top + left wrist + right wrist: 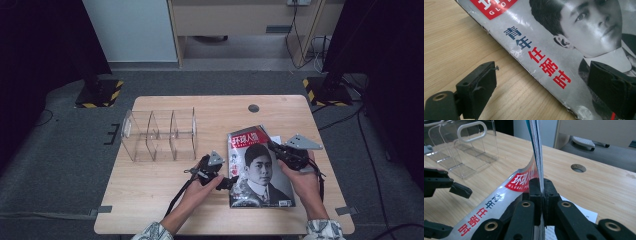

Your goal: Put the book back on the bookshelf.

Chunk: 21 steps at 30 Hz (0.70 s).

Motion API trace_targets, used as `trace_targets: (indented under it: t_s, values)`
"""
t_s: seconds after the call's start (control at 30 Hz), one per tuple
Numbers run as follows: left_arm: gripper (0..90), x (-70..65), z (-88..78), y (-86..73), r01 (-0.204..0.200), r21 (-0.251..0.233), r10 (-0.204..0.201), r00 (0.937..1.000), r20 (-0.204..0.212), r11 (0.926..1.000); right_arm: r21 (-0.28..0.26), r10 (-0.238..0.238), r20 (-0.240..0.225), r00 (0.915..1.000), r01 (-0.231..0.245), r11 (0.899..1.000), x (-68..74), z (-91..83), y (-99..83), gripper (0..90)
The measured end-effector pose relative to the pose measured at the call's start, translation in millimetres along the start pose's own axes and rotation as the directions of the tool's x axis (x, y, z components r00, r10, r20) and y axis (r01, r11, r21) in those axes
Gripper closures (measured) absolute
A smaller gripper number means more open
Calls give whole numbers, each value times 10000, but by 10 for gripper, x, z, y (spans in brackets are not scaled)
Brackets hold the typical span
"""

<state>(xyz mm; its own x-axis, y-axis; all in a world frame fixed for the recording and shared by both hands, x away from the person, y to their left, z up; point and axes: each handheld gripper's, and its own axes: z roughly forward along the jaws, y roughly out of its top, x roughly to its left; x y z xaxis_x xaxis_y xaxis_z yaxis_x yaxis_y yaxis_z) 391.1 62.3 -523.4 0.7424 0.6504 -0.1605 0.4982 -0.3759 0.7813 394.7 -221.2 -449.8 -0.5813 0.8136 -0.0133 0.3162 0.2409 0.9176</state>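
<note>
A magazine (260, 172) with a black-and-white portrait and a red title block lies on the wooden table (150, 195), right of centre. My right gripper (274, 146) is shut on its right edge, and the pages (537, 150) rise and bend up from the pinch in the right gripper view, where that gripper (541, 192) clamps them. My left gripper (231, 181) is open at the magazine's lower left edge. In the left gripper view its fingers (477, 87) straddle the worn edge of the cover (544, 37), one over wood, the other over the cover.
A clear acrylic divider rack (157, 135) with a handle slot stands on the table's left half, also seen as the rack (461, 150) in the right gripper view. A round cable hole (253, 108) sits near the far edge. A white sheet (579, 212) lies under the magazine.
</note>
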Motion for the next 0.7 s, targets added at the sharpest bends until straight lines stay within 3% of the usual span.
trace_targets:
  t_s: [0.33, 0.7]
  values:
    - [114, 29, 90, 40, 236, 118, -239, 9994, 250, 9997, -407, 60, -167, 9998, -66, 9992, 32, -51, 75, 881]
    - [148, 5, 204, 36, 226, 350, -260, 9947, 996, 9991, -808, 239, -348, 9991, -267, 9964, 34, -83, 108, 881]
